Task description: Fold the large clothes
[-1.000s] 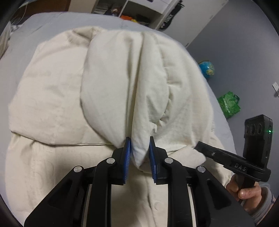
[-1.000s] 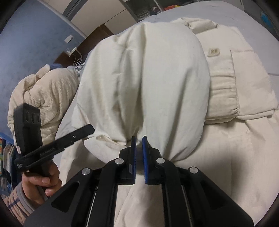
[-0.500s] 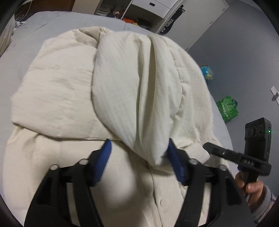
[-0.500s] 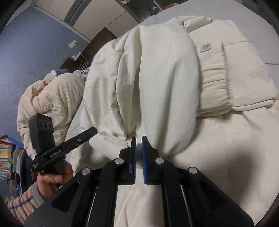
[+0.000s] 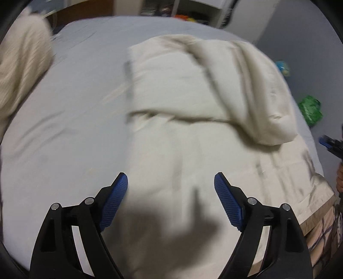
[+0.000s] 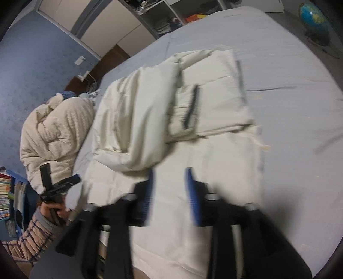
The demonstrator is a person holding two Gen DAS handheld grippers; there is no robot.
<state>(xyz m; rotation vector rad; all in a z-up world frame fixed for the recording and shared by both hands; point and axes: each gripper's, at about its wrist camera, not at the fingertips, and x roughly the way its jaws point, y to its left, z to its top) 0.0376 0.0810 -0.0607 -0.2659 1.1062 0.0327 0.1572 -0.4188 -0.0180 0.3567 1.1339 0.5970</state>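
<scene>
A large cream padded jacket (image 5: pixel 182 90) lies on the grey bed (image 5: pixel 64 111). Its sleeve (image 5: pixel 253 94) is folded across the body and rests loose. My left gripper (image 5: pixel 171 180) hovers over the jacket's lower part; its jaws are opening wide with nothing between them. In the right wrist view the jacket (image 6: pixel 210 94) and its folded sleeve (image 6: pixel 137 120) lie ahead. My right gripper (image 6: pixel 169 173) is blurred, its jaws opening just short of the sleeve's end and empty. Each gripper shows at the edge of the other's view: the left gripper (image 6: pixel 61 185) and the right gripper (image 5: pixel 330 146).
A cream knitted bundle (image 6: pixel 53 133) sits at the bed's left side. A green bag (image 5: pixel 310 109) and a globe (image 6: pixel 313 17) are on the floor beside the bed. Books (image 6: pixel 5 193) stand at the far left. A hand in a plaid sleeve (image 6: pixel 34 234) holds the left gripper.
Both grippers let go of the sleeve and opened. They drew back from it, and the sleeve now lies flat on the jacket.
</scene>
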